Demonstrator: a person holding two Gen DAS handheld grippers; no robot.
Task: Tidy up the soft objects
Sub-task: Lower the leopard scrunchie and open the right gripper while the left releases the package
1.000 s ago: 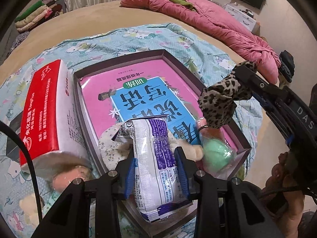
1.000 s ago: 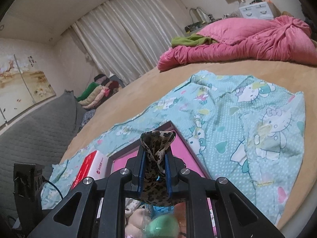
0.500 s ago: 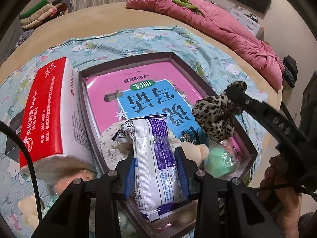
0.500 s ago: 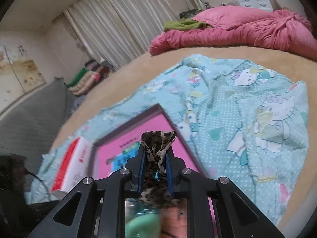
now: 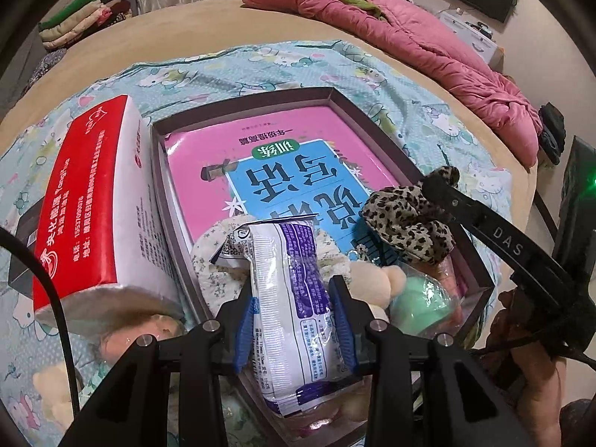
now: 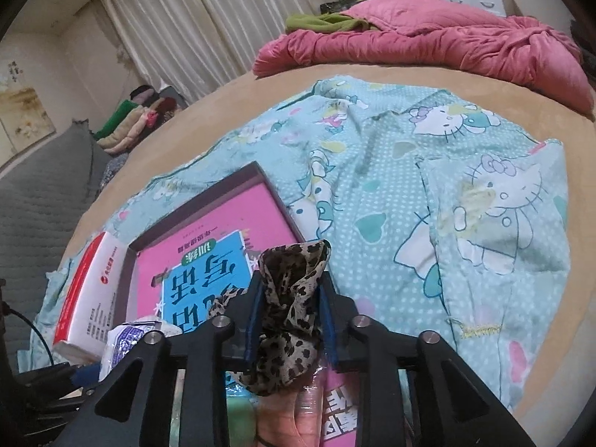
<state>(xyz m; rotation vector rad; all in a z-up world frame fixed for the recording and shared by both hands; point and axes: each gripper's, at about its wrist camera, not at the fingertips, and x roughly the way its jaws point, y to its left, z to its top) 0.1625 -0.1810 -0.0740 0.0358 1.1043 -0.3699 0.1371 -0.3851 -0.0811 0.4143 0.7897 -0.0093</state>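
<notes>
My left gripper is shut on a white and purple soft packet, held over the near end of a dark shallow box that holds a pink and blue book. My right gripper is shut on a leopard-print scrunchie, which also shows in the left wrist view over the box's right side. In the box's near end lie a floral cloth, a cream plush and a green ball in a clear bag.
A red and white tissue pack lies left of the box on a blue Hello Kitty sheet. A doll lies by the pack's near end. A pink quilt is bunched at the far end of the bed. Folded clothes are stacked at the far left.
My right gripper has brought the scrunchie down and inward over the box's right side. The left gripper still holds the packet in the same place.
</notes>
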